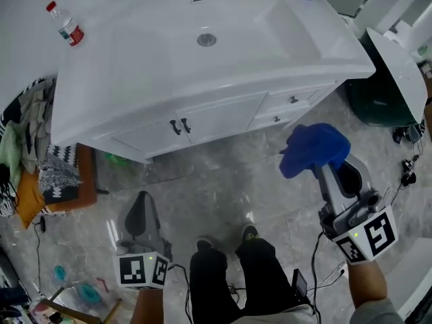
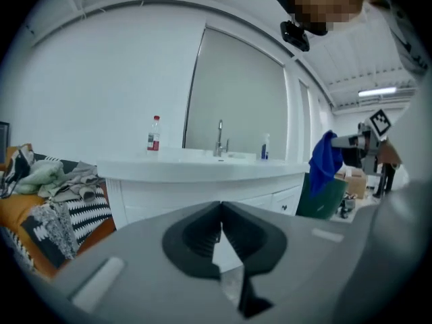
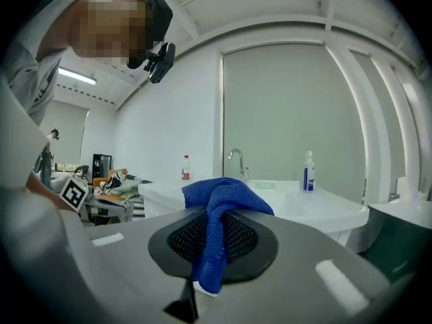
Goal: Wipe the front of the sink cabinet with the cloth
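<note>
Soft cloth (image 1: 315, 149) held, cabinet front (image 1: 216, 117) ahead.
Right tongs (image 3: 217, 240) pinch its limp, light bunch; left tongs (image 2: 221, 238) pressed together, empty.

Blue on white, as I see it from my end.
A deep blue cloth (image 1: 314, 150); an all-white sink cabinet (image 1: 202, 117) with dark handles (image 1: 180, 126); grey marbled floor (image 1: 223, 181); a clear bottle (image 1: 65, 24) with red cap and label; a dark green bin (image 1: 378, 103); black-and-white patterned fabric (image 1: 57, 171) over an orange cushion (image 1: 86, 177).
</note>
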Demonstrator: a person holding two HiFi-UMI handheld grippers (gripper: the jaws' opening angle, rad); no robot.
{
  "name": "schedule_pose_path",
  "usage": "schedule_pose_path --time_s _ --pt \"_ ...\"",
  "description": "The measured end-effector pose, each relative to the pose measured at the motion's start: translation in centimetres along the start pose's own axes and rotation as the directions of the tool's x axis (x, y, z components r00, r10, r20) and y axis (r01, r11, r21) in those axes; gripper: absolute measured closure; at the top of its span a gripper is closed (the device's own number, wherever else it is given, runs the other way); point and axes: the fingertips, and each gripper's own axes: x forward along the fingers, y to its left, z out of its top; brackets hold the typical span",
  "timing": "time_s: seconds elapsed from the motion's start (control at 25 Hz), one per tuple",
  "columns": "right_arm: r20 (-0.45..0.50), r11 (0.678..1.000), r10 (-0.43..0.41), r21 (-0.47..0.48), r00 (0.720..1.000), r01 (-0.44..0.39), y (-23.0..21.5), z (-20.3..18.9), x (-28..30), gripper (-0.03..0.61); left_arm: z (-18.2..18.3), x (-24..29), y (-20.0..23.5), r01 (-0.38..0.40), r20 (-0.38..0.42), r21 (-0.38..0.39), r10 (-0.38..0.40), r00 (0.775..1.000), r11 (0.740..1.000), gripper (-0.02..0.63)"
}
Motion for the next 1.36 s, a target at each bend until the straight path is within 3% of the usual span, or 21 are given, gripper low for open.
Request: schedule_pose_path --time_s 0.2,0.32,0.44,0.84,1.36 --pt "0.012 0.998 -0.02 0.058 1.0 0.02 1.7 10.8 -5.3 0.548 12.0 -7.0 -2.9 0.051 0.034 0.012 -0.052 0.998 0.999 0.603" --pt "0.021 0.995 -0.041 0.087 0.999 0.039 2.8 14.9 -8.0 0.548 16.1 -10.9 -4.8 0.089 0.029 0.01 -0.089 0.996 0.996 0.603" --pt "0.049 0.996 -0.073 0.049 0.996 0.071 3.0 18.3 -9.6 0.548 19.2 -13.1 -6.1 0.102 0.055 0.011 -0.102 0.993 0.995 0.603" --pt "0.09 0.998 -0.07 0.002 0.994 0.07 4.1 20.6 -14.2 0.548 18.9 -18.9 -6.7 0.061 0.055 0.031 -0.063 0.996 0.998 0.603" --pt "0.081 0.996 -0.081 0.053 0.993 0.077 3.6 19.5 -14.7 0.548 19.6 -18.7 -7.8 0.06 0.052 0.017 -0.061 0.997 0.998 0.603"
